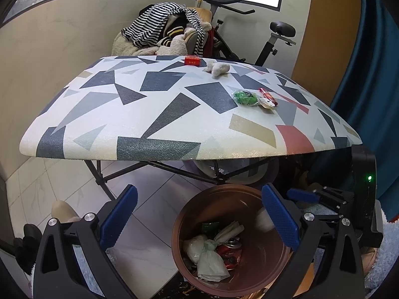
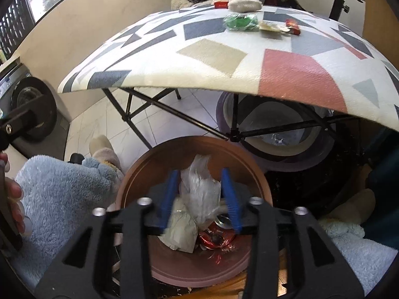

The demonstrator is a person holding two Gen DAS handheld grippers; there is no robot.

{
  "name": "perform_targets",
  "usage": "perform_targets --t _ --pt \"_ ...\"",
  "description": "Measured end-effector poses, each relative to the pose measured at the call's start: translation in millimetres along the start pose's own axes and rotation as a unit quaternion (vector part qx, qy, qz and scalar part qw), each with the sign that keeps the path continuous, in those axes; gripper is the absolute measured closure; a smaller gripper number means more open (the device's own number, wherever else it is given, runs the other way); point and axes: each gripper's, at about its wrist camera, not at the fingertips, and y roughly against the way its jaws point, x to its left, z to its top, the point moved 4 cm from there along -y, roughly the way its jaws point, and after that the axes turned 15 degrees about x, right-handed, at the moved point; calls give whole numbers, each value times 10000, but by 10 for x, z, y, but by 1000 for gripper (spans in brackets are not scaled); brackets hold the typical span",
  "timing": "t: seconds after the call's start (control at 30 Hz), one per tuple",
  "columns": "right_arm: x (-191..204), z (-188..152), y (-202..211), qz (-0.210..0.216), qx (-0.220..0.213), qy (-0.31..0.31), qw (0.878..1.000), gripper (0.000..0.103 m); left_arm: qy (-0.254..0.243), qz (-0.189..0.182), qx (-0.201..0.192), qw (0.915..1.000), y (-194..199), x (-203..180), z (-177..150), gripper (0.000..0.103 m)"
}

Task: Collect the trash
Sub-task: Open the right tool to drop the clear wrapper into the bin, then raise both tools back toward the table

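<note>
**Right claw parted over the bin, clear plastic between its pads**

The left gripper (image 1: 199,220) stands wide open with nothing between its blue pads, hanging over the brown trash bin (image 1: 271,269) at six o'clock in its own view. Across to the right gripper (image 2: 200,198), right above the same bin (image 2: 139,172): jaws partly open, and a crumpled clear plastic bag (image 2: 199,186) sits between the fingers. Whether the pads touch it is hard to call, the picture is blurred there. Below it lie white paper wads (image 2: 180,234) and a crushed red can (image 2: 217,236).

Up on the patterned table (image 1: 149,114) more litter waits: a red box (image 1: 192,61) at twelve o'clock on the far edge, a beige wad (image 1: 217,68) just beside it, then a green wrapper (image 1: 245,97) and a red-and-white wrapper (image 1: 268,97) touching it at two o'clock. A pale blue fleecy sleeve (image 2: 57,199) fills nine o'clock in the right view.
</note>
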Motion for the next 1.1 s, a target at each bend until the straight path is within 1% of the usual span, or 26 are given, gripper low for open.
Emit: perform_targets --t 0.07,0.13,0.17,0.23,0.27,0.33,0.37,0.47,0.63,0.8,0.93,1.1 --pt "-5 -9 47 -48 -97 -52 9999 42 -8 7 -6 10000 3 -5 -5 6" --pt "-28 1 91 -61 -147 -88 9998 36 -12 16 -11 10000 3 -5 0 6" --pt "-55 -8 143 -60 -251 -161 9995 34 -7 25 -14 10000 3 -2 0 6" --pt "-82 34 159 -46 -300 -200 9993 22 22 52 -24 10000 11 8 1 6" --pt "-113 34 212 -22 -399 -273 9988 20 50 60 -35 10000 18 16 5 6" --pt "-149 56 232 -17 -437 -307 9986 11 63 78 -63 9999 30 24 18 6" --pt "-169 63 259 -5 -479 -346 9983 9 63 112 -89 9999 39 31 33 6" --pt "-216 93 317 41 -528 -428 9977 7 82 224 -169 9996 75 52 68 6" --pt "-257 142 412 53 -595 -510 9969 6 44 176 -255 9995 121 71 147 6" --pt "-280 186 499 -52 -694 -567 9960 6 -104 227 -325 9992 151 66 242 6" --pt "-328 245 566 -110 -747 -618 9952 6 -263 285 -380 9985 147 60 353 6" --pt "-443 383 661 -182 -823 -663 9942 6 -299 225 -400 9985 122 121 559 6"
